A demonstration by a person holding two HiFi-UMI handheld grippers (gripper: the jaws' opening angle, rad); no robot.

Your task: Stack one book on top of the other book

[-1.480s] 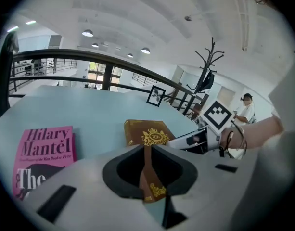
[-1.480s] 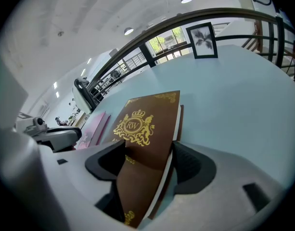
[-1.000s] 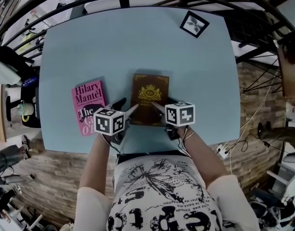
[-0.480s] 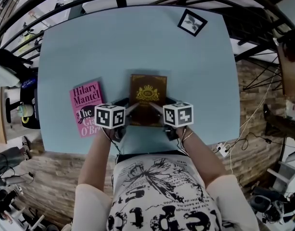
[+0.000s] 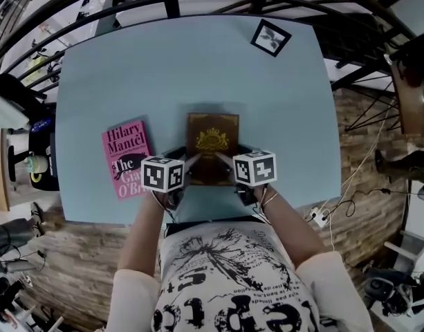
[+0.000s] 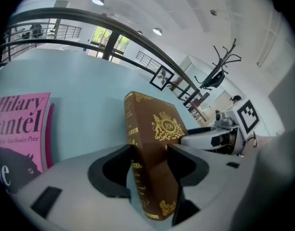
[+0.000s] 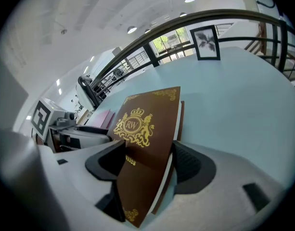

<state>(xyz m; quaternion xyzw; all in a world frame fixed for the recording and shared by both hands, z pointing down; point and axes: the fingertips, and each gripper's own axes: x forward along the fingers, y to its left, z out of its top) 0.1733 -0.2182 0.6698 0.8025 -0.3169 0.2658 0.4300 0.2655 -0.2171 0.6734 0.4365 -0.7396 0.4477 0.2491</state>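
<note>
The brown book (image 5: 212, 144) with the gold crest lies on the pale blue bench (image 5: 198, 68), just in from the middle of the near edge, its cover facing up. We hold it at its two near corners. Our left claw (image 5: 184, 155) comes in at the near left corner, and the left gripper view shows its jaws closing with the book (image 6: 154, 143) between them, one pad against the gilded spine and the other against the front cover. Our right claw (image 5: 232, 155) takes the near right corner. In the right gripper view its jaws are clamped on the book (image 7: 145, 143), one pad on the cover below the crest and the other at the side where the white page edges show. We cannot tell whether the book's near edge is off the bench. The pink book (image 5: 126, 159) lies flat to the left of the brown one, towards the near left corner of the bench, apart from it and touched by neither claw. A small framed picture (image 5: 270, 37) sits at the far right corner, well away from both books.
</note>
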